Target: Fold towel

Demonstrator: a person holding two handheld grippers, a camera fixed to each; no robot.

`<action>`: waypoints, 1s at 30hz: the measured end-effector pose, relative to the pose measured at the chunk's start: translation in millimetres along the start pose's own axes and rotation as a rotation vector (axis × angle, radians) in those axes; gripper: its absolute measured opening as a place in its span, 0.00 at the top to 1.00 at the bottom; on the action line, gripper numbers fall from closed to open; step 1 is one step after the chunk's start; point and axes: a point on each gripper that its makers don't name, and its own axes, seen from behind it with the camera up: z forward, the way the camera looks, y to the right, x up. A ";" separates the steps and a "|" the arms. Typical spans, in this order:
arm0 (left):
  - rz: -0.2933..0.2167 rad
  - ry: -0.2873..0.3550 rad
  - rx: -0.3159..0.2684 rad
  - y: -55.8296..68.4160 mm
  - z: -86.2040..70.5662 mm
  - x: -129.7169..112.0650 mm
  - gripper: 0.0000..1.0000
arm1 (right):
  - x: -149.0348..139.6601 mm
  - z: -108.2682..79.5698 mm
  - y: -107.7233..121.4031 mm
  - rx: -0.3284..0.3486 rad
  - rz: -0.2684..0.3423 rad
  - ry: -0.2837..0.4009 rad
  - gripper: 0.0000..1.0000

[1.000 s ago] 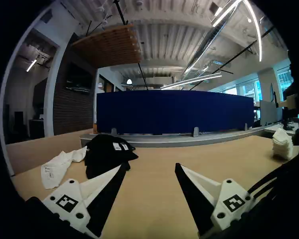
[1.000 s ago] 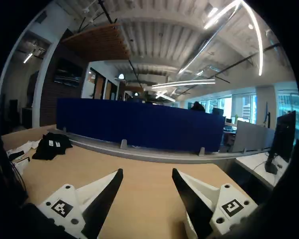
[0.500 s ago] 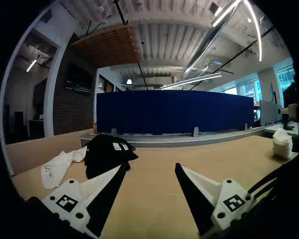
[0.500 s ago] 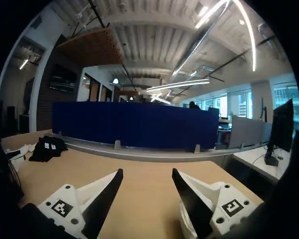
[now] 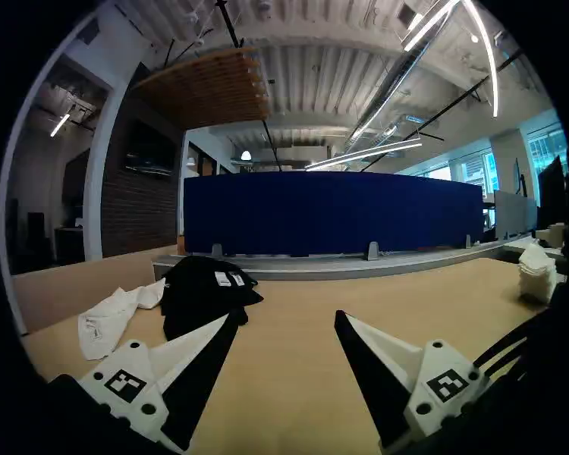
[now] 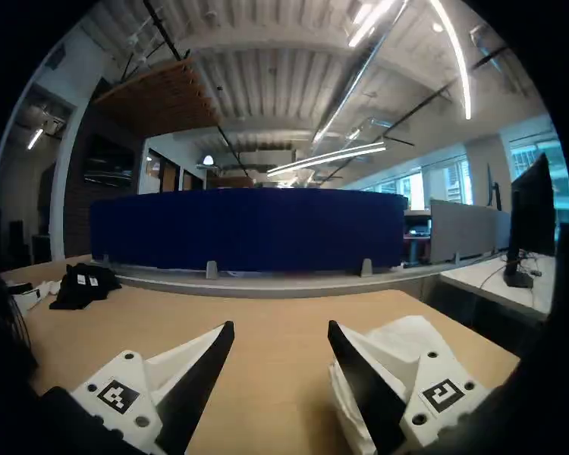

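Note:
In the left gripper view my left gripper (image 5: pixel 287 322) is open above the wooden table (image 5: pixel 292 364), with nothing between its fingers. Ahead of it to the left lie a crumpled white towel (image 5: pixel 110 318) and a black cloth pile (image 5: pixel 201 292). A stack of folded white towels (image 5: pixel 535 273) sits at the far right. In the right gripper view my right gripper (image 6: pixel 281 334) is open low over the table (image 6: pixel 277 349); a folded white towel stack (image 6: pixel 375 364) lies under and beside its right finger. The black cloth (image 6: pixel 83 288) is far left.
A long blue partition (image 5: pixel 330 212) on a grey rail runs along the table's far edge. A second desk with a monitor (image 6: pixel 531 220) stands to the right in the right gripper view. The table's right edge (image 6: pixel 466 341) is close to the white stack.
The right gripper view has swung to the right and downward, bringing the white towel stack into sight beside its right finger. The left gripper has barely moved.

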 end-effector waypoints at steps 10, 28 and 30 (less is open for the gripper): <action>0.000 0.000 0.000 -0.1 -0.1 0.1 0.05 | -25.5 -0.1 2.9 0.016 0.043 0.001 0.04; 0.000 0.000 0.000 -0.7 -0.6 -0.2 0.05 | -44.5 -2.7 1.5 0.021 0.061 0.007 0.02; 0.000 0.000 0.000 -0.7 -0.7 -0.1 0.05 | -45.9 -2.6 0.8 0.021 0.056 0.007 0.03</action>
